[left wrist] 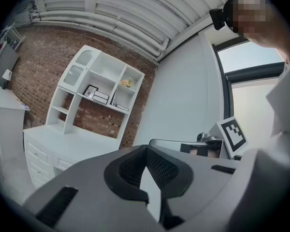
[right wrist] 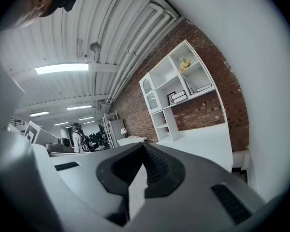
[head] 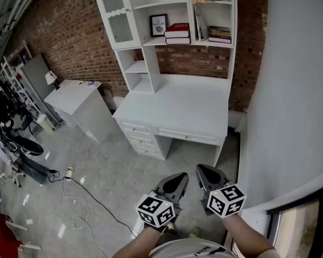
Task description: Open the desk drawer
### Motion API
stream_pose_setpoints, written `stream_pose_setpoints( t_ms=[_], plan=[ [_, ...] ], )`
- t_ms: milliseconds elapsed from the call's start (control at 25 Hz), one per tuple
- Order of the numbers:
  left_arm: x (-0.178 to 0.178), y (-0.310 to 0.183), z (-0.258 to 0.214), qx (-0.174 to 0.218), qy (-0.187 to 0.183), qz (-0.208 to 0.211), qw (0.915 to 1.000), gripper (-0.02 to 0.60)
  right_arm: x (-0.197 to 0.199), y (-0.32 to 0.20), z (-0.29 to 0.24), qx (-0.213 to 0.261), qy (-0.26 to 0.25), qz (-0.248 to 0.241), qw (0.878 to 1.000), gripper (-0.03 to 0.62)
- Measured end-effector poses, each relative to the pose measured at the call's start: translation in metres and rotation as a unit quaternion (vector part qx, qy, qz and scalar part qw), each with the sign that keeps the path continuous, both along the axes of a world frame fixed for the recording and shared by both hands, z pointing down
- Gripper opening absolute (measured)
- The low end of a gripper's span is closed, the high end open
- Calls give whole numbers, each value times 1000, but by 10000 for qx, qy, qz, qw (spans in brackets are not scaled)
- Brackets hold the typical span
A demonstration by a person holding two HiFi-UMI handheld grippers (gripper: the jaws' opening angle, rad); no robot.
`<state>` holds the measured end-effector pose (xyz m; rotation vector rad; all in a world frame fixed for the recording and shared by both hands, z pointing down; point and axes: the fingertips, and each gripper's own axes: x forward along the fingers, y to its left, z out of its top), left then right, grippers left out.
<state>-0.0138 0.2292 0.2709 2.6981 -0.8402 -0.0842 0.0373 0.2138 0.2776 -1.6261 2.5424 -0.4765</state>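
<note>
The desk drawer lies well beyond the left gripper and right gripper, both jaws pressed together.

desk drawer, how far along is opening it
Done: nothing; the drawer is shut flush. In hand: nothing; the left hand-held gripper and right hand-held gripper are shut, empty, held well short of the desk. Left: approach, grip the drawer, pull.
</note>
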Motion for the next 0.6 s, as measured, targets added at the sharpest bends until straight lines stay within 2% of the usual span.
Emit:
stream_pose_setpoints(
  t_ms=[360,600],
  plan=[
    [0,2,1,16,18,-21,10000,11,-1,3,1,8,15,-31,10000,17],
    [0,1,-1,7,-8,-40,10000,12,3,5,-4,17,-385,-85,9992,18]
  ],
)
